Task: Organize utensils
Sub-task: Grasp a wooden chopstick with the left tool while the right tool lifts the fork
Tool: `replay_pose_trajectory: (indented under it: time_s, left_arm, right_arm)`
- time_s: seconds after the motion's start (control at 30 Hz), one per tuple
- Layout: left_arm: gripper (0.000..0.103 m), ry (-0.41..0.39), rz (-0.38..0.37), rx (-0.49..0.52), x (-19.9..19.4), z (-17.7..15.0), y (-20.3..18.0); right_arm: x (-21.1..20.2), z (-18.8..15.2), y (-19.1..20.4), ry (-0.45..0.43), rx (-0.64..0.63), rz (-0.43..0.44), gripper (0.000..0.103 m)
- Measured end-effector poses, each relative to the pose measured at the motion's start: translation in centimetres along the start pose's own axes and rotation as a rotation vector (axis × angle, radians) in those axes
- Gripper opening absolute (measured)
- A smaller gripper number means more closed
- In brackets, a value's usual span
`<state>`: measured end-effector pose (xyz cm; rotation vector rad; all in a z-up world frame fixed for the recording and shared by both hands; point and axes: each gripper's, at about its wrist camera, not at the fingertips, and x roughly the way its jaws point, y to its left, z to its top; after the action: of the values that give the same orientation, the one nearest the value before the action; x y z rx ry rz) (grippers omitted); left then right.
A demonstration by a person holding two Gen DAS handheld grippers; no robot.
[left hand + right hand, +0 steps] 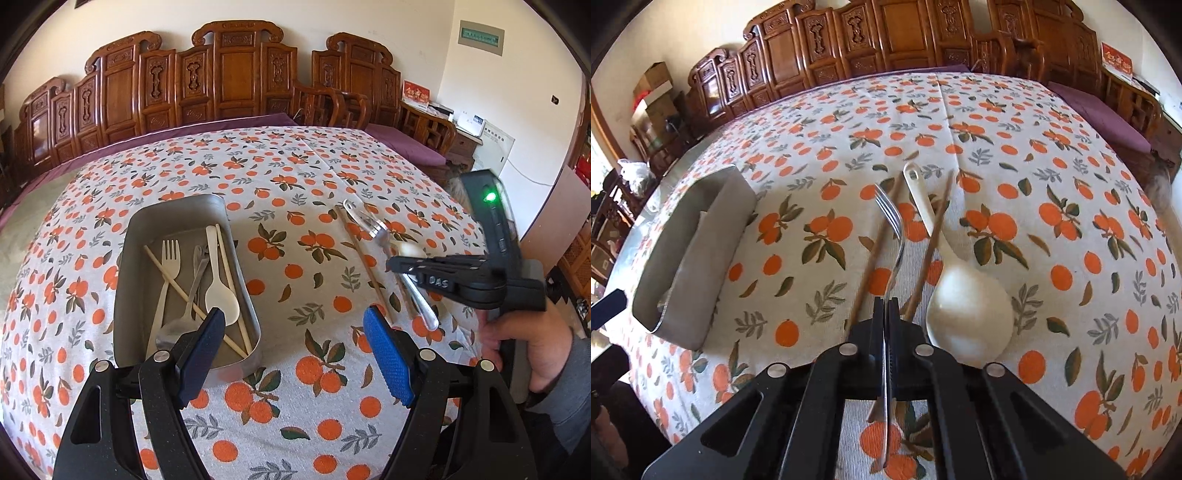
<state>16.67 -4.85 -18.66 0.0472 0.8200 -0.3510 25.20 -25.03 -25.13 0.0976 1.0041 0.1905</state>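
- The right gripper (886, 306) is clamped on the metal fork (894, 236) by its handle, tines pointing away, likely so it can be carried to the metal tray (690, 266) off to its left.
- Two brown chopsticks (929, 243) flank the fork; the white spoon (967, 310) lies just right.
- The left gripper (293, 328) hangs wide and empty over the cloth just right of the tray's near end, probably waiting.

Place: you are in a home, a lived-in sitting or dining room.
Seating: a carved wooden bench (236, 77) with purple cushions (406, 142) runs along the wall behind your table.
Table: an orange-print tablecloth (295, 177) covers it.
Clutter: stacked cardboard boxes (653, 92) and a red greeting card (415, 95) sit at the room's edges.
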Motion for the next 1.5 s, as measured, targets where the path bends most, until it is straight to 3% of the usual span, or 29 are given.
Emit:
replay_pose_trajectory:
  time_s: [0.27,0.5,1.07,1.3,1.37,1.5]
  left_arm:
    - [0.074,0.04,0.0,0.036,1.3,0.9,-1.9]
    - [0.074,0.075,-0.018,0.081,4.7,3.1,-5.1]
    - [0.025,0.209,-0.062,0.065,15.2,6.3,-7.9]
    - [0.019,0.236,-0.031,0.09,17.5,6.5,-8.6]
    - [0.006,0.237,-0.008,0.101,17.6,6.5,-8.6]
    - [0.004,0.254,-0.014,0.103,17.1,6.4,-8.2]
  right_arm:
    - [-2.7,1.1,-2.0,-0.052,-0.016,0.059,0.003]
    - [-2.8,1.8,-4.9,-0.066,-0.008,0.083,0.003]
    - [-0.7,1.6,-7.7,-0.049,0.063,0.145,0.004]
    - [-0.6,1.3,-7.8,-0.05,0.067,0.149,0.004]
    - [-0.6,1.3,-7.9,-0.05,0.066,0.147,0.004]
    - [-0.6,1.3,-7.7,-0.049,0.058,0.146,0.004]
